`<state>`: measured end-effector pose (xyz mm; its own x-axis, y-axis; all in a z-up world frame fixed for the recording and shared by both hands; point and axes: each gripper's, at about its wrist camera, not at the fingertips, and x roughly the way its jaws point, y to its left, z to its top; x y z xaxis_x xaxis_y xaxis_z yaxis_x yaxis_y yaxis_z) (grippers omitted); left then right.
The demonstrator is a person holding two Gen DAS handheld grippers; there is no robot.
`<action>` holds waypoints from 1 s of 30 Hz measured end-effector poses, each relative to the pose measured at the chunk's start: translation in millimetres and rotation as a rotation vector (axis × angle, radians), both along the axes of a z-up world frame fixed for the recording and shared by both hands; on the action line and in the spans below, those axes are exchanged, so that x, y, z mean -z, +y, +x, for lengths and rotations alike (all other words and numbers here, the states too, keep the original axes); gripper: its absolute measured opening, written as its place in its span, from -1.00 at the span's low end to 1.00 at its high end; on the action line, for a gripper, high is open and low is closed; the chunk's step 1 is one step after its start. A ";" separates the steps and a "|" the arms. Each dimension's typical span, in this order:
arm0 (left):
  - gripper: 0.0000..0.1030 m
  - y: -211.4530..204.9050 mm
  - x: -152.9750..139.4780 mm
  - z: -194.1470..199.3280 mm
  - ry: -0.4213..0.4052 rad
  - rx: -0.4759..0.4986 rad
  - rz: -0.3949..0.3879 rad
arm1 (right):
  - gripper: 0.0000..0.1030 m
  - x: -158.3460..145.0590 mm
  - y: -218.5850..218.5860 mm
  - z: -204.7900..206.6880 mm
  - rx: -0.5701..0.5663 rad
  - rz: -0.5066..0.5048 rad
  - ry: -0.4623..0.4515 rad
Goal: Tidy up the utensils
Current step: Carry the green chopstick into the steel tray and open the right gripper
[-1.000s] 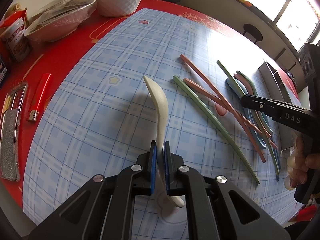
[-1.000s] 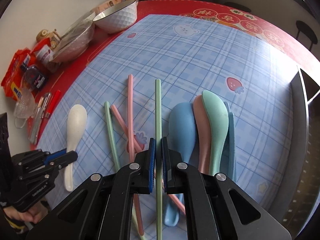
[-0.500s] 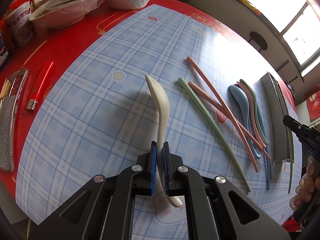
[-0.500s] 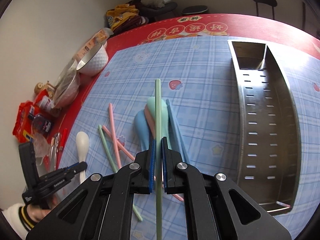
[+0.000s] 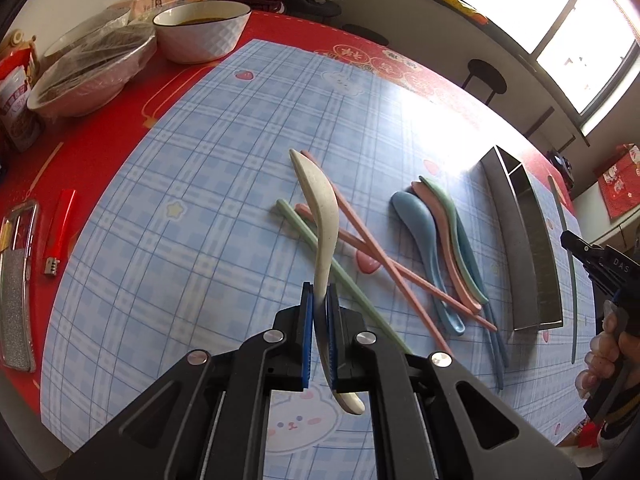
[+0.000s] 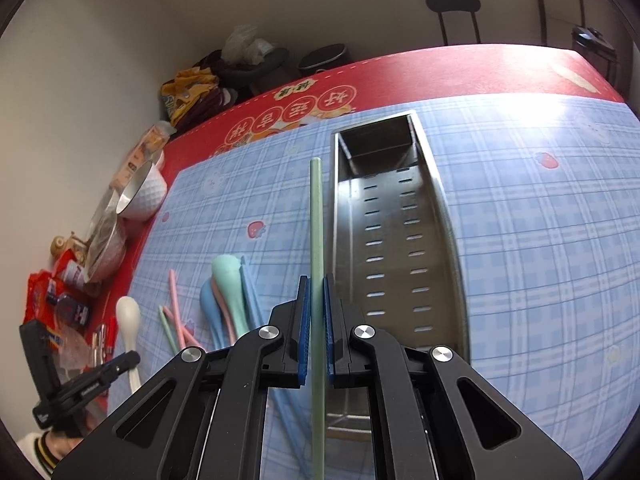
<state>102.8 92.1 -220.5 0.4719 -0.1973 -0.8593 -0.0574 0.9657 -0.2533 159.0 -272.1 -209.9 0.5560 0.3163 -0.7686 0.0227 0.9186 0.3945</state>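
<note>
My right gripper [image 6: 316, 328], fingers clamped on the green chopstick [image 6: 316, 224], has swung from the utensil pile to beside the steel tray [image 6: 440, 200], ready to drop; left gripper [image 5: 319, 336] has lifted the clamped white spoon [image 5: 320, 208].

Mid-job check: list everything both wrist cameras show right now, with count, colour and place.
white spoon: 1, white, held in left gripper
green chopstick: 1, held in right gripper, beside the tray
green chopstick on mat: 1, left of the spoons
pink chopsticks: 2, crossed on mat
spoons: 3, blue, pink, green, nested on mat
blue chopsticks: number unclear, under the spoons
metal tray: 1, steel, perforated, nothing seen inside
bowls: 2, white, far corner; one under plastic wrap
lighter: 1, red, on tablecloth
left gripper: shut on spoon
right gripper: shut on chopstick
</note>
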 end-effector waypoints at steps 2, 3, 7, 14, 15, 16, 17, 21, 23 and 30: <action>-0.88 -2.9 -4.4 2.4 -0.013 0.005 -0.004 | -0.88 0.6 -5.5 10.2 0.003 -0.050 -0.007; -0.88 -3.5 -6.0 3.2 -0.017 0.005 -0.007 | -0.88 2.7 -7.6 16.3 0.004 -0.080 -0.002; -0.88 -4.1 -9.8 5.8 -0.025 0.001 -0.013 | -0.88 15.1 -16.6 36.0 0.032 -0.141 0.025; -0.88 2.8 -6.4 3.2 -0.014 -0.017 -0.008 | -0.88 34.2 -15.4 53.4 0.034 -0.181 0.071; -0.88 4.1 -5.8 3.0 -0.012 -0.021 -0.007 | -0.88 35.2 -12.4 54.8 0.030 -0.189 0.073; -0.88 5.5 -5.5 2.7 -0.012 -0.025 -0.006 | -0.88 36.7 -11.1 55.9 0.026 -0.197 0.076; -0.88 6.8 -5.2 2.3 -0.011 -0.028 -0.004 | -0.88 37.8 -10.1 56.8 0.025 -0.204 0.081; -0.88 9.5 -5.5 0.4 -0.014 -0.036 -0.005 | -0.88 42.6 -7.2 60.1 0.030 -0.234 0.097; -0.88 10.1 -5.4 -0.3 -0.014 -0.038 -0.007 | -0.88 44.7 -7.5 60.3 0.031 -0.246 0.106; -0.88 10.8 -2.4 -2.3 -0.005 -0.042 -0.011 | -0.88 46.1 -4.6 60.9 0.021 -0.275 0.114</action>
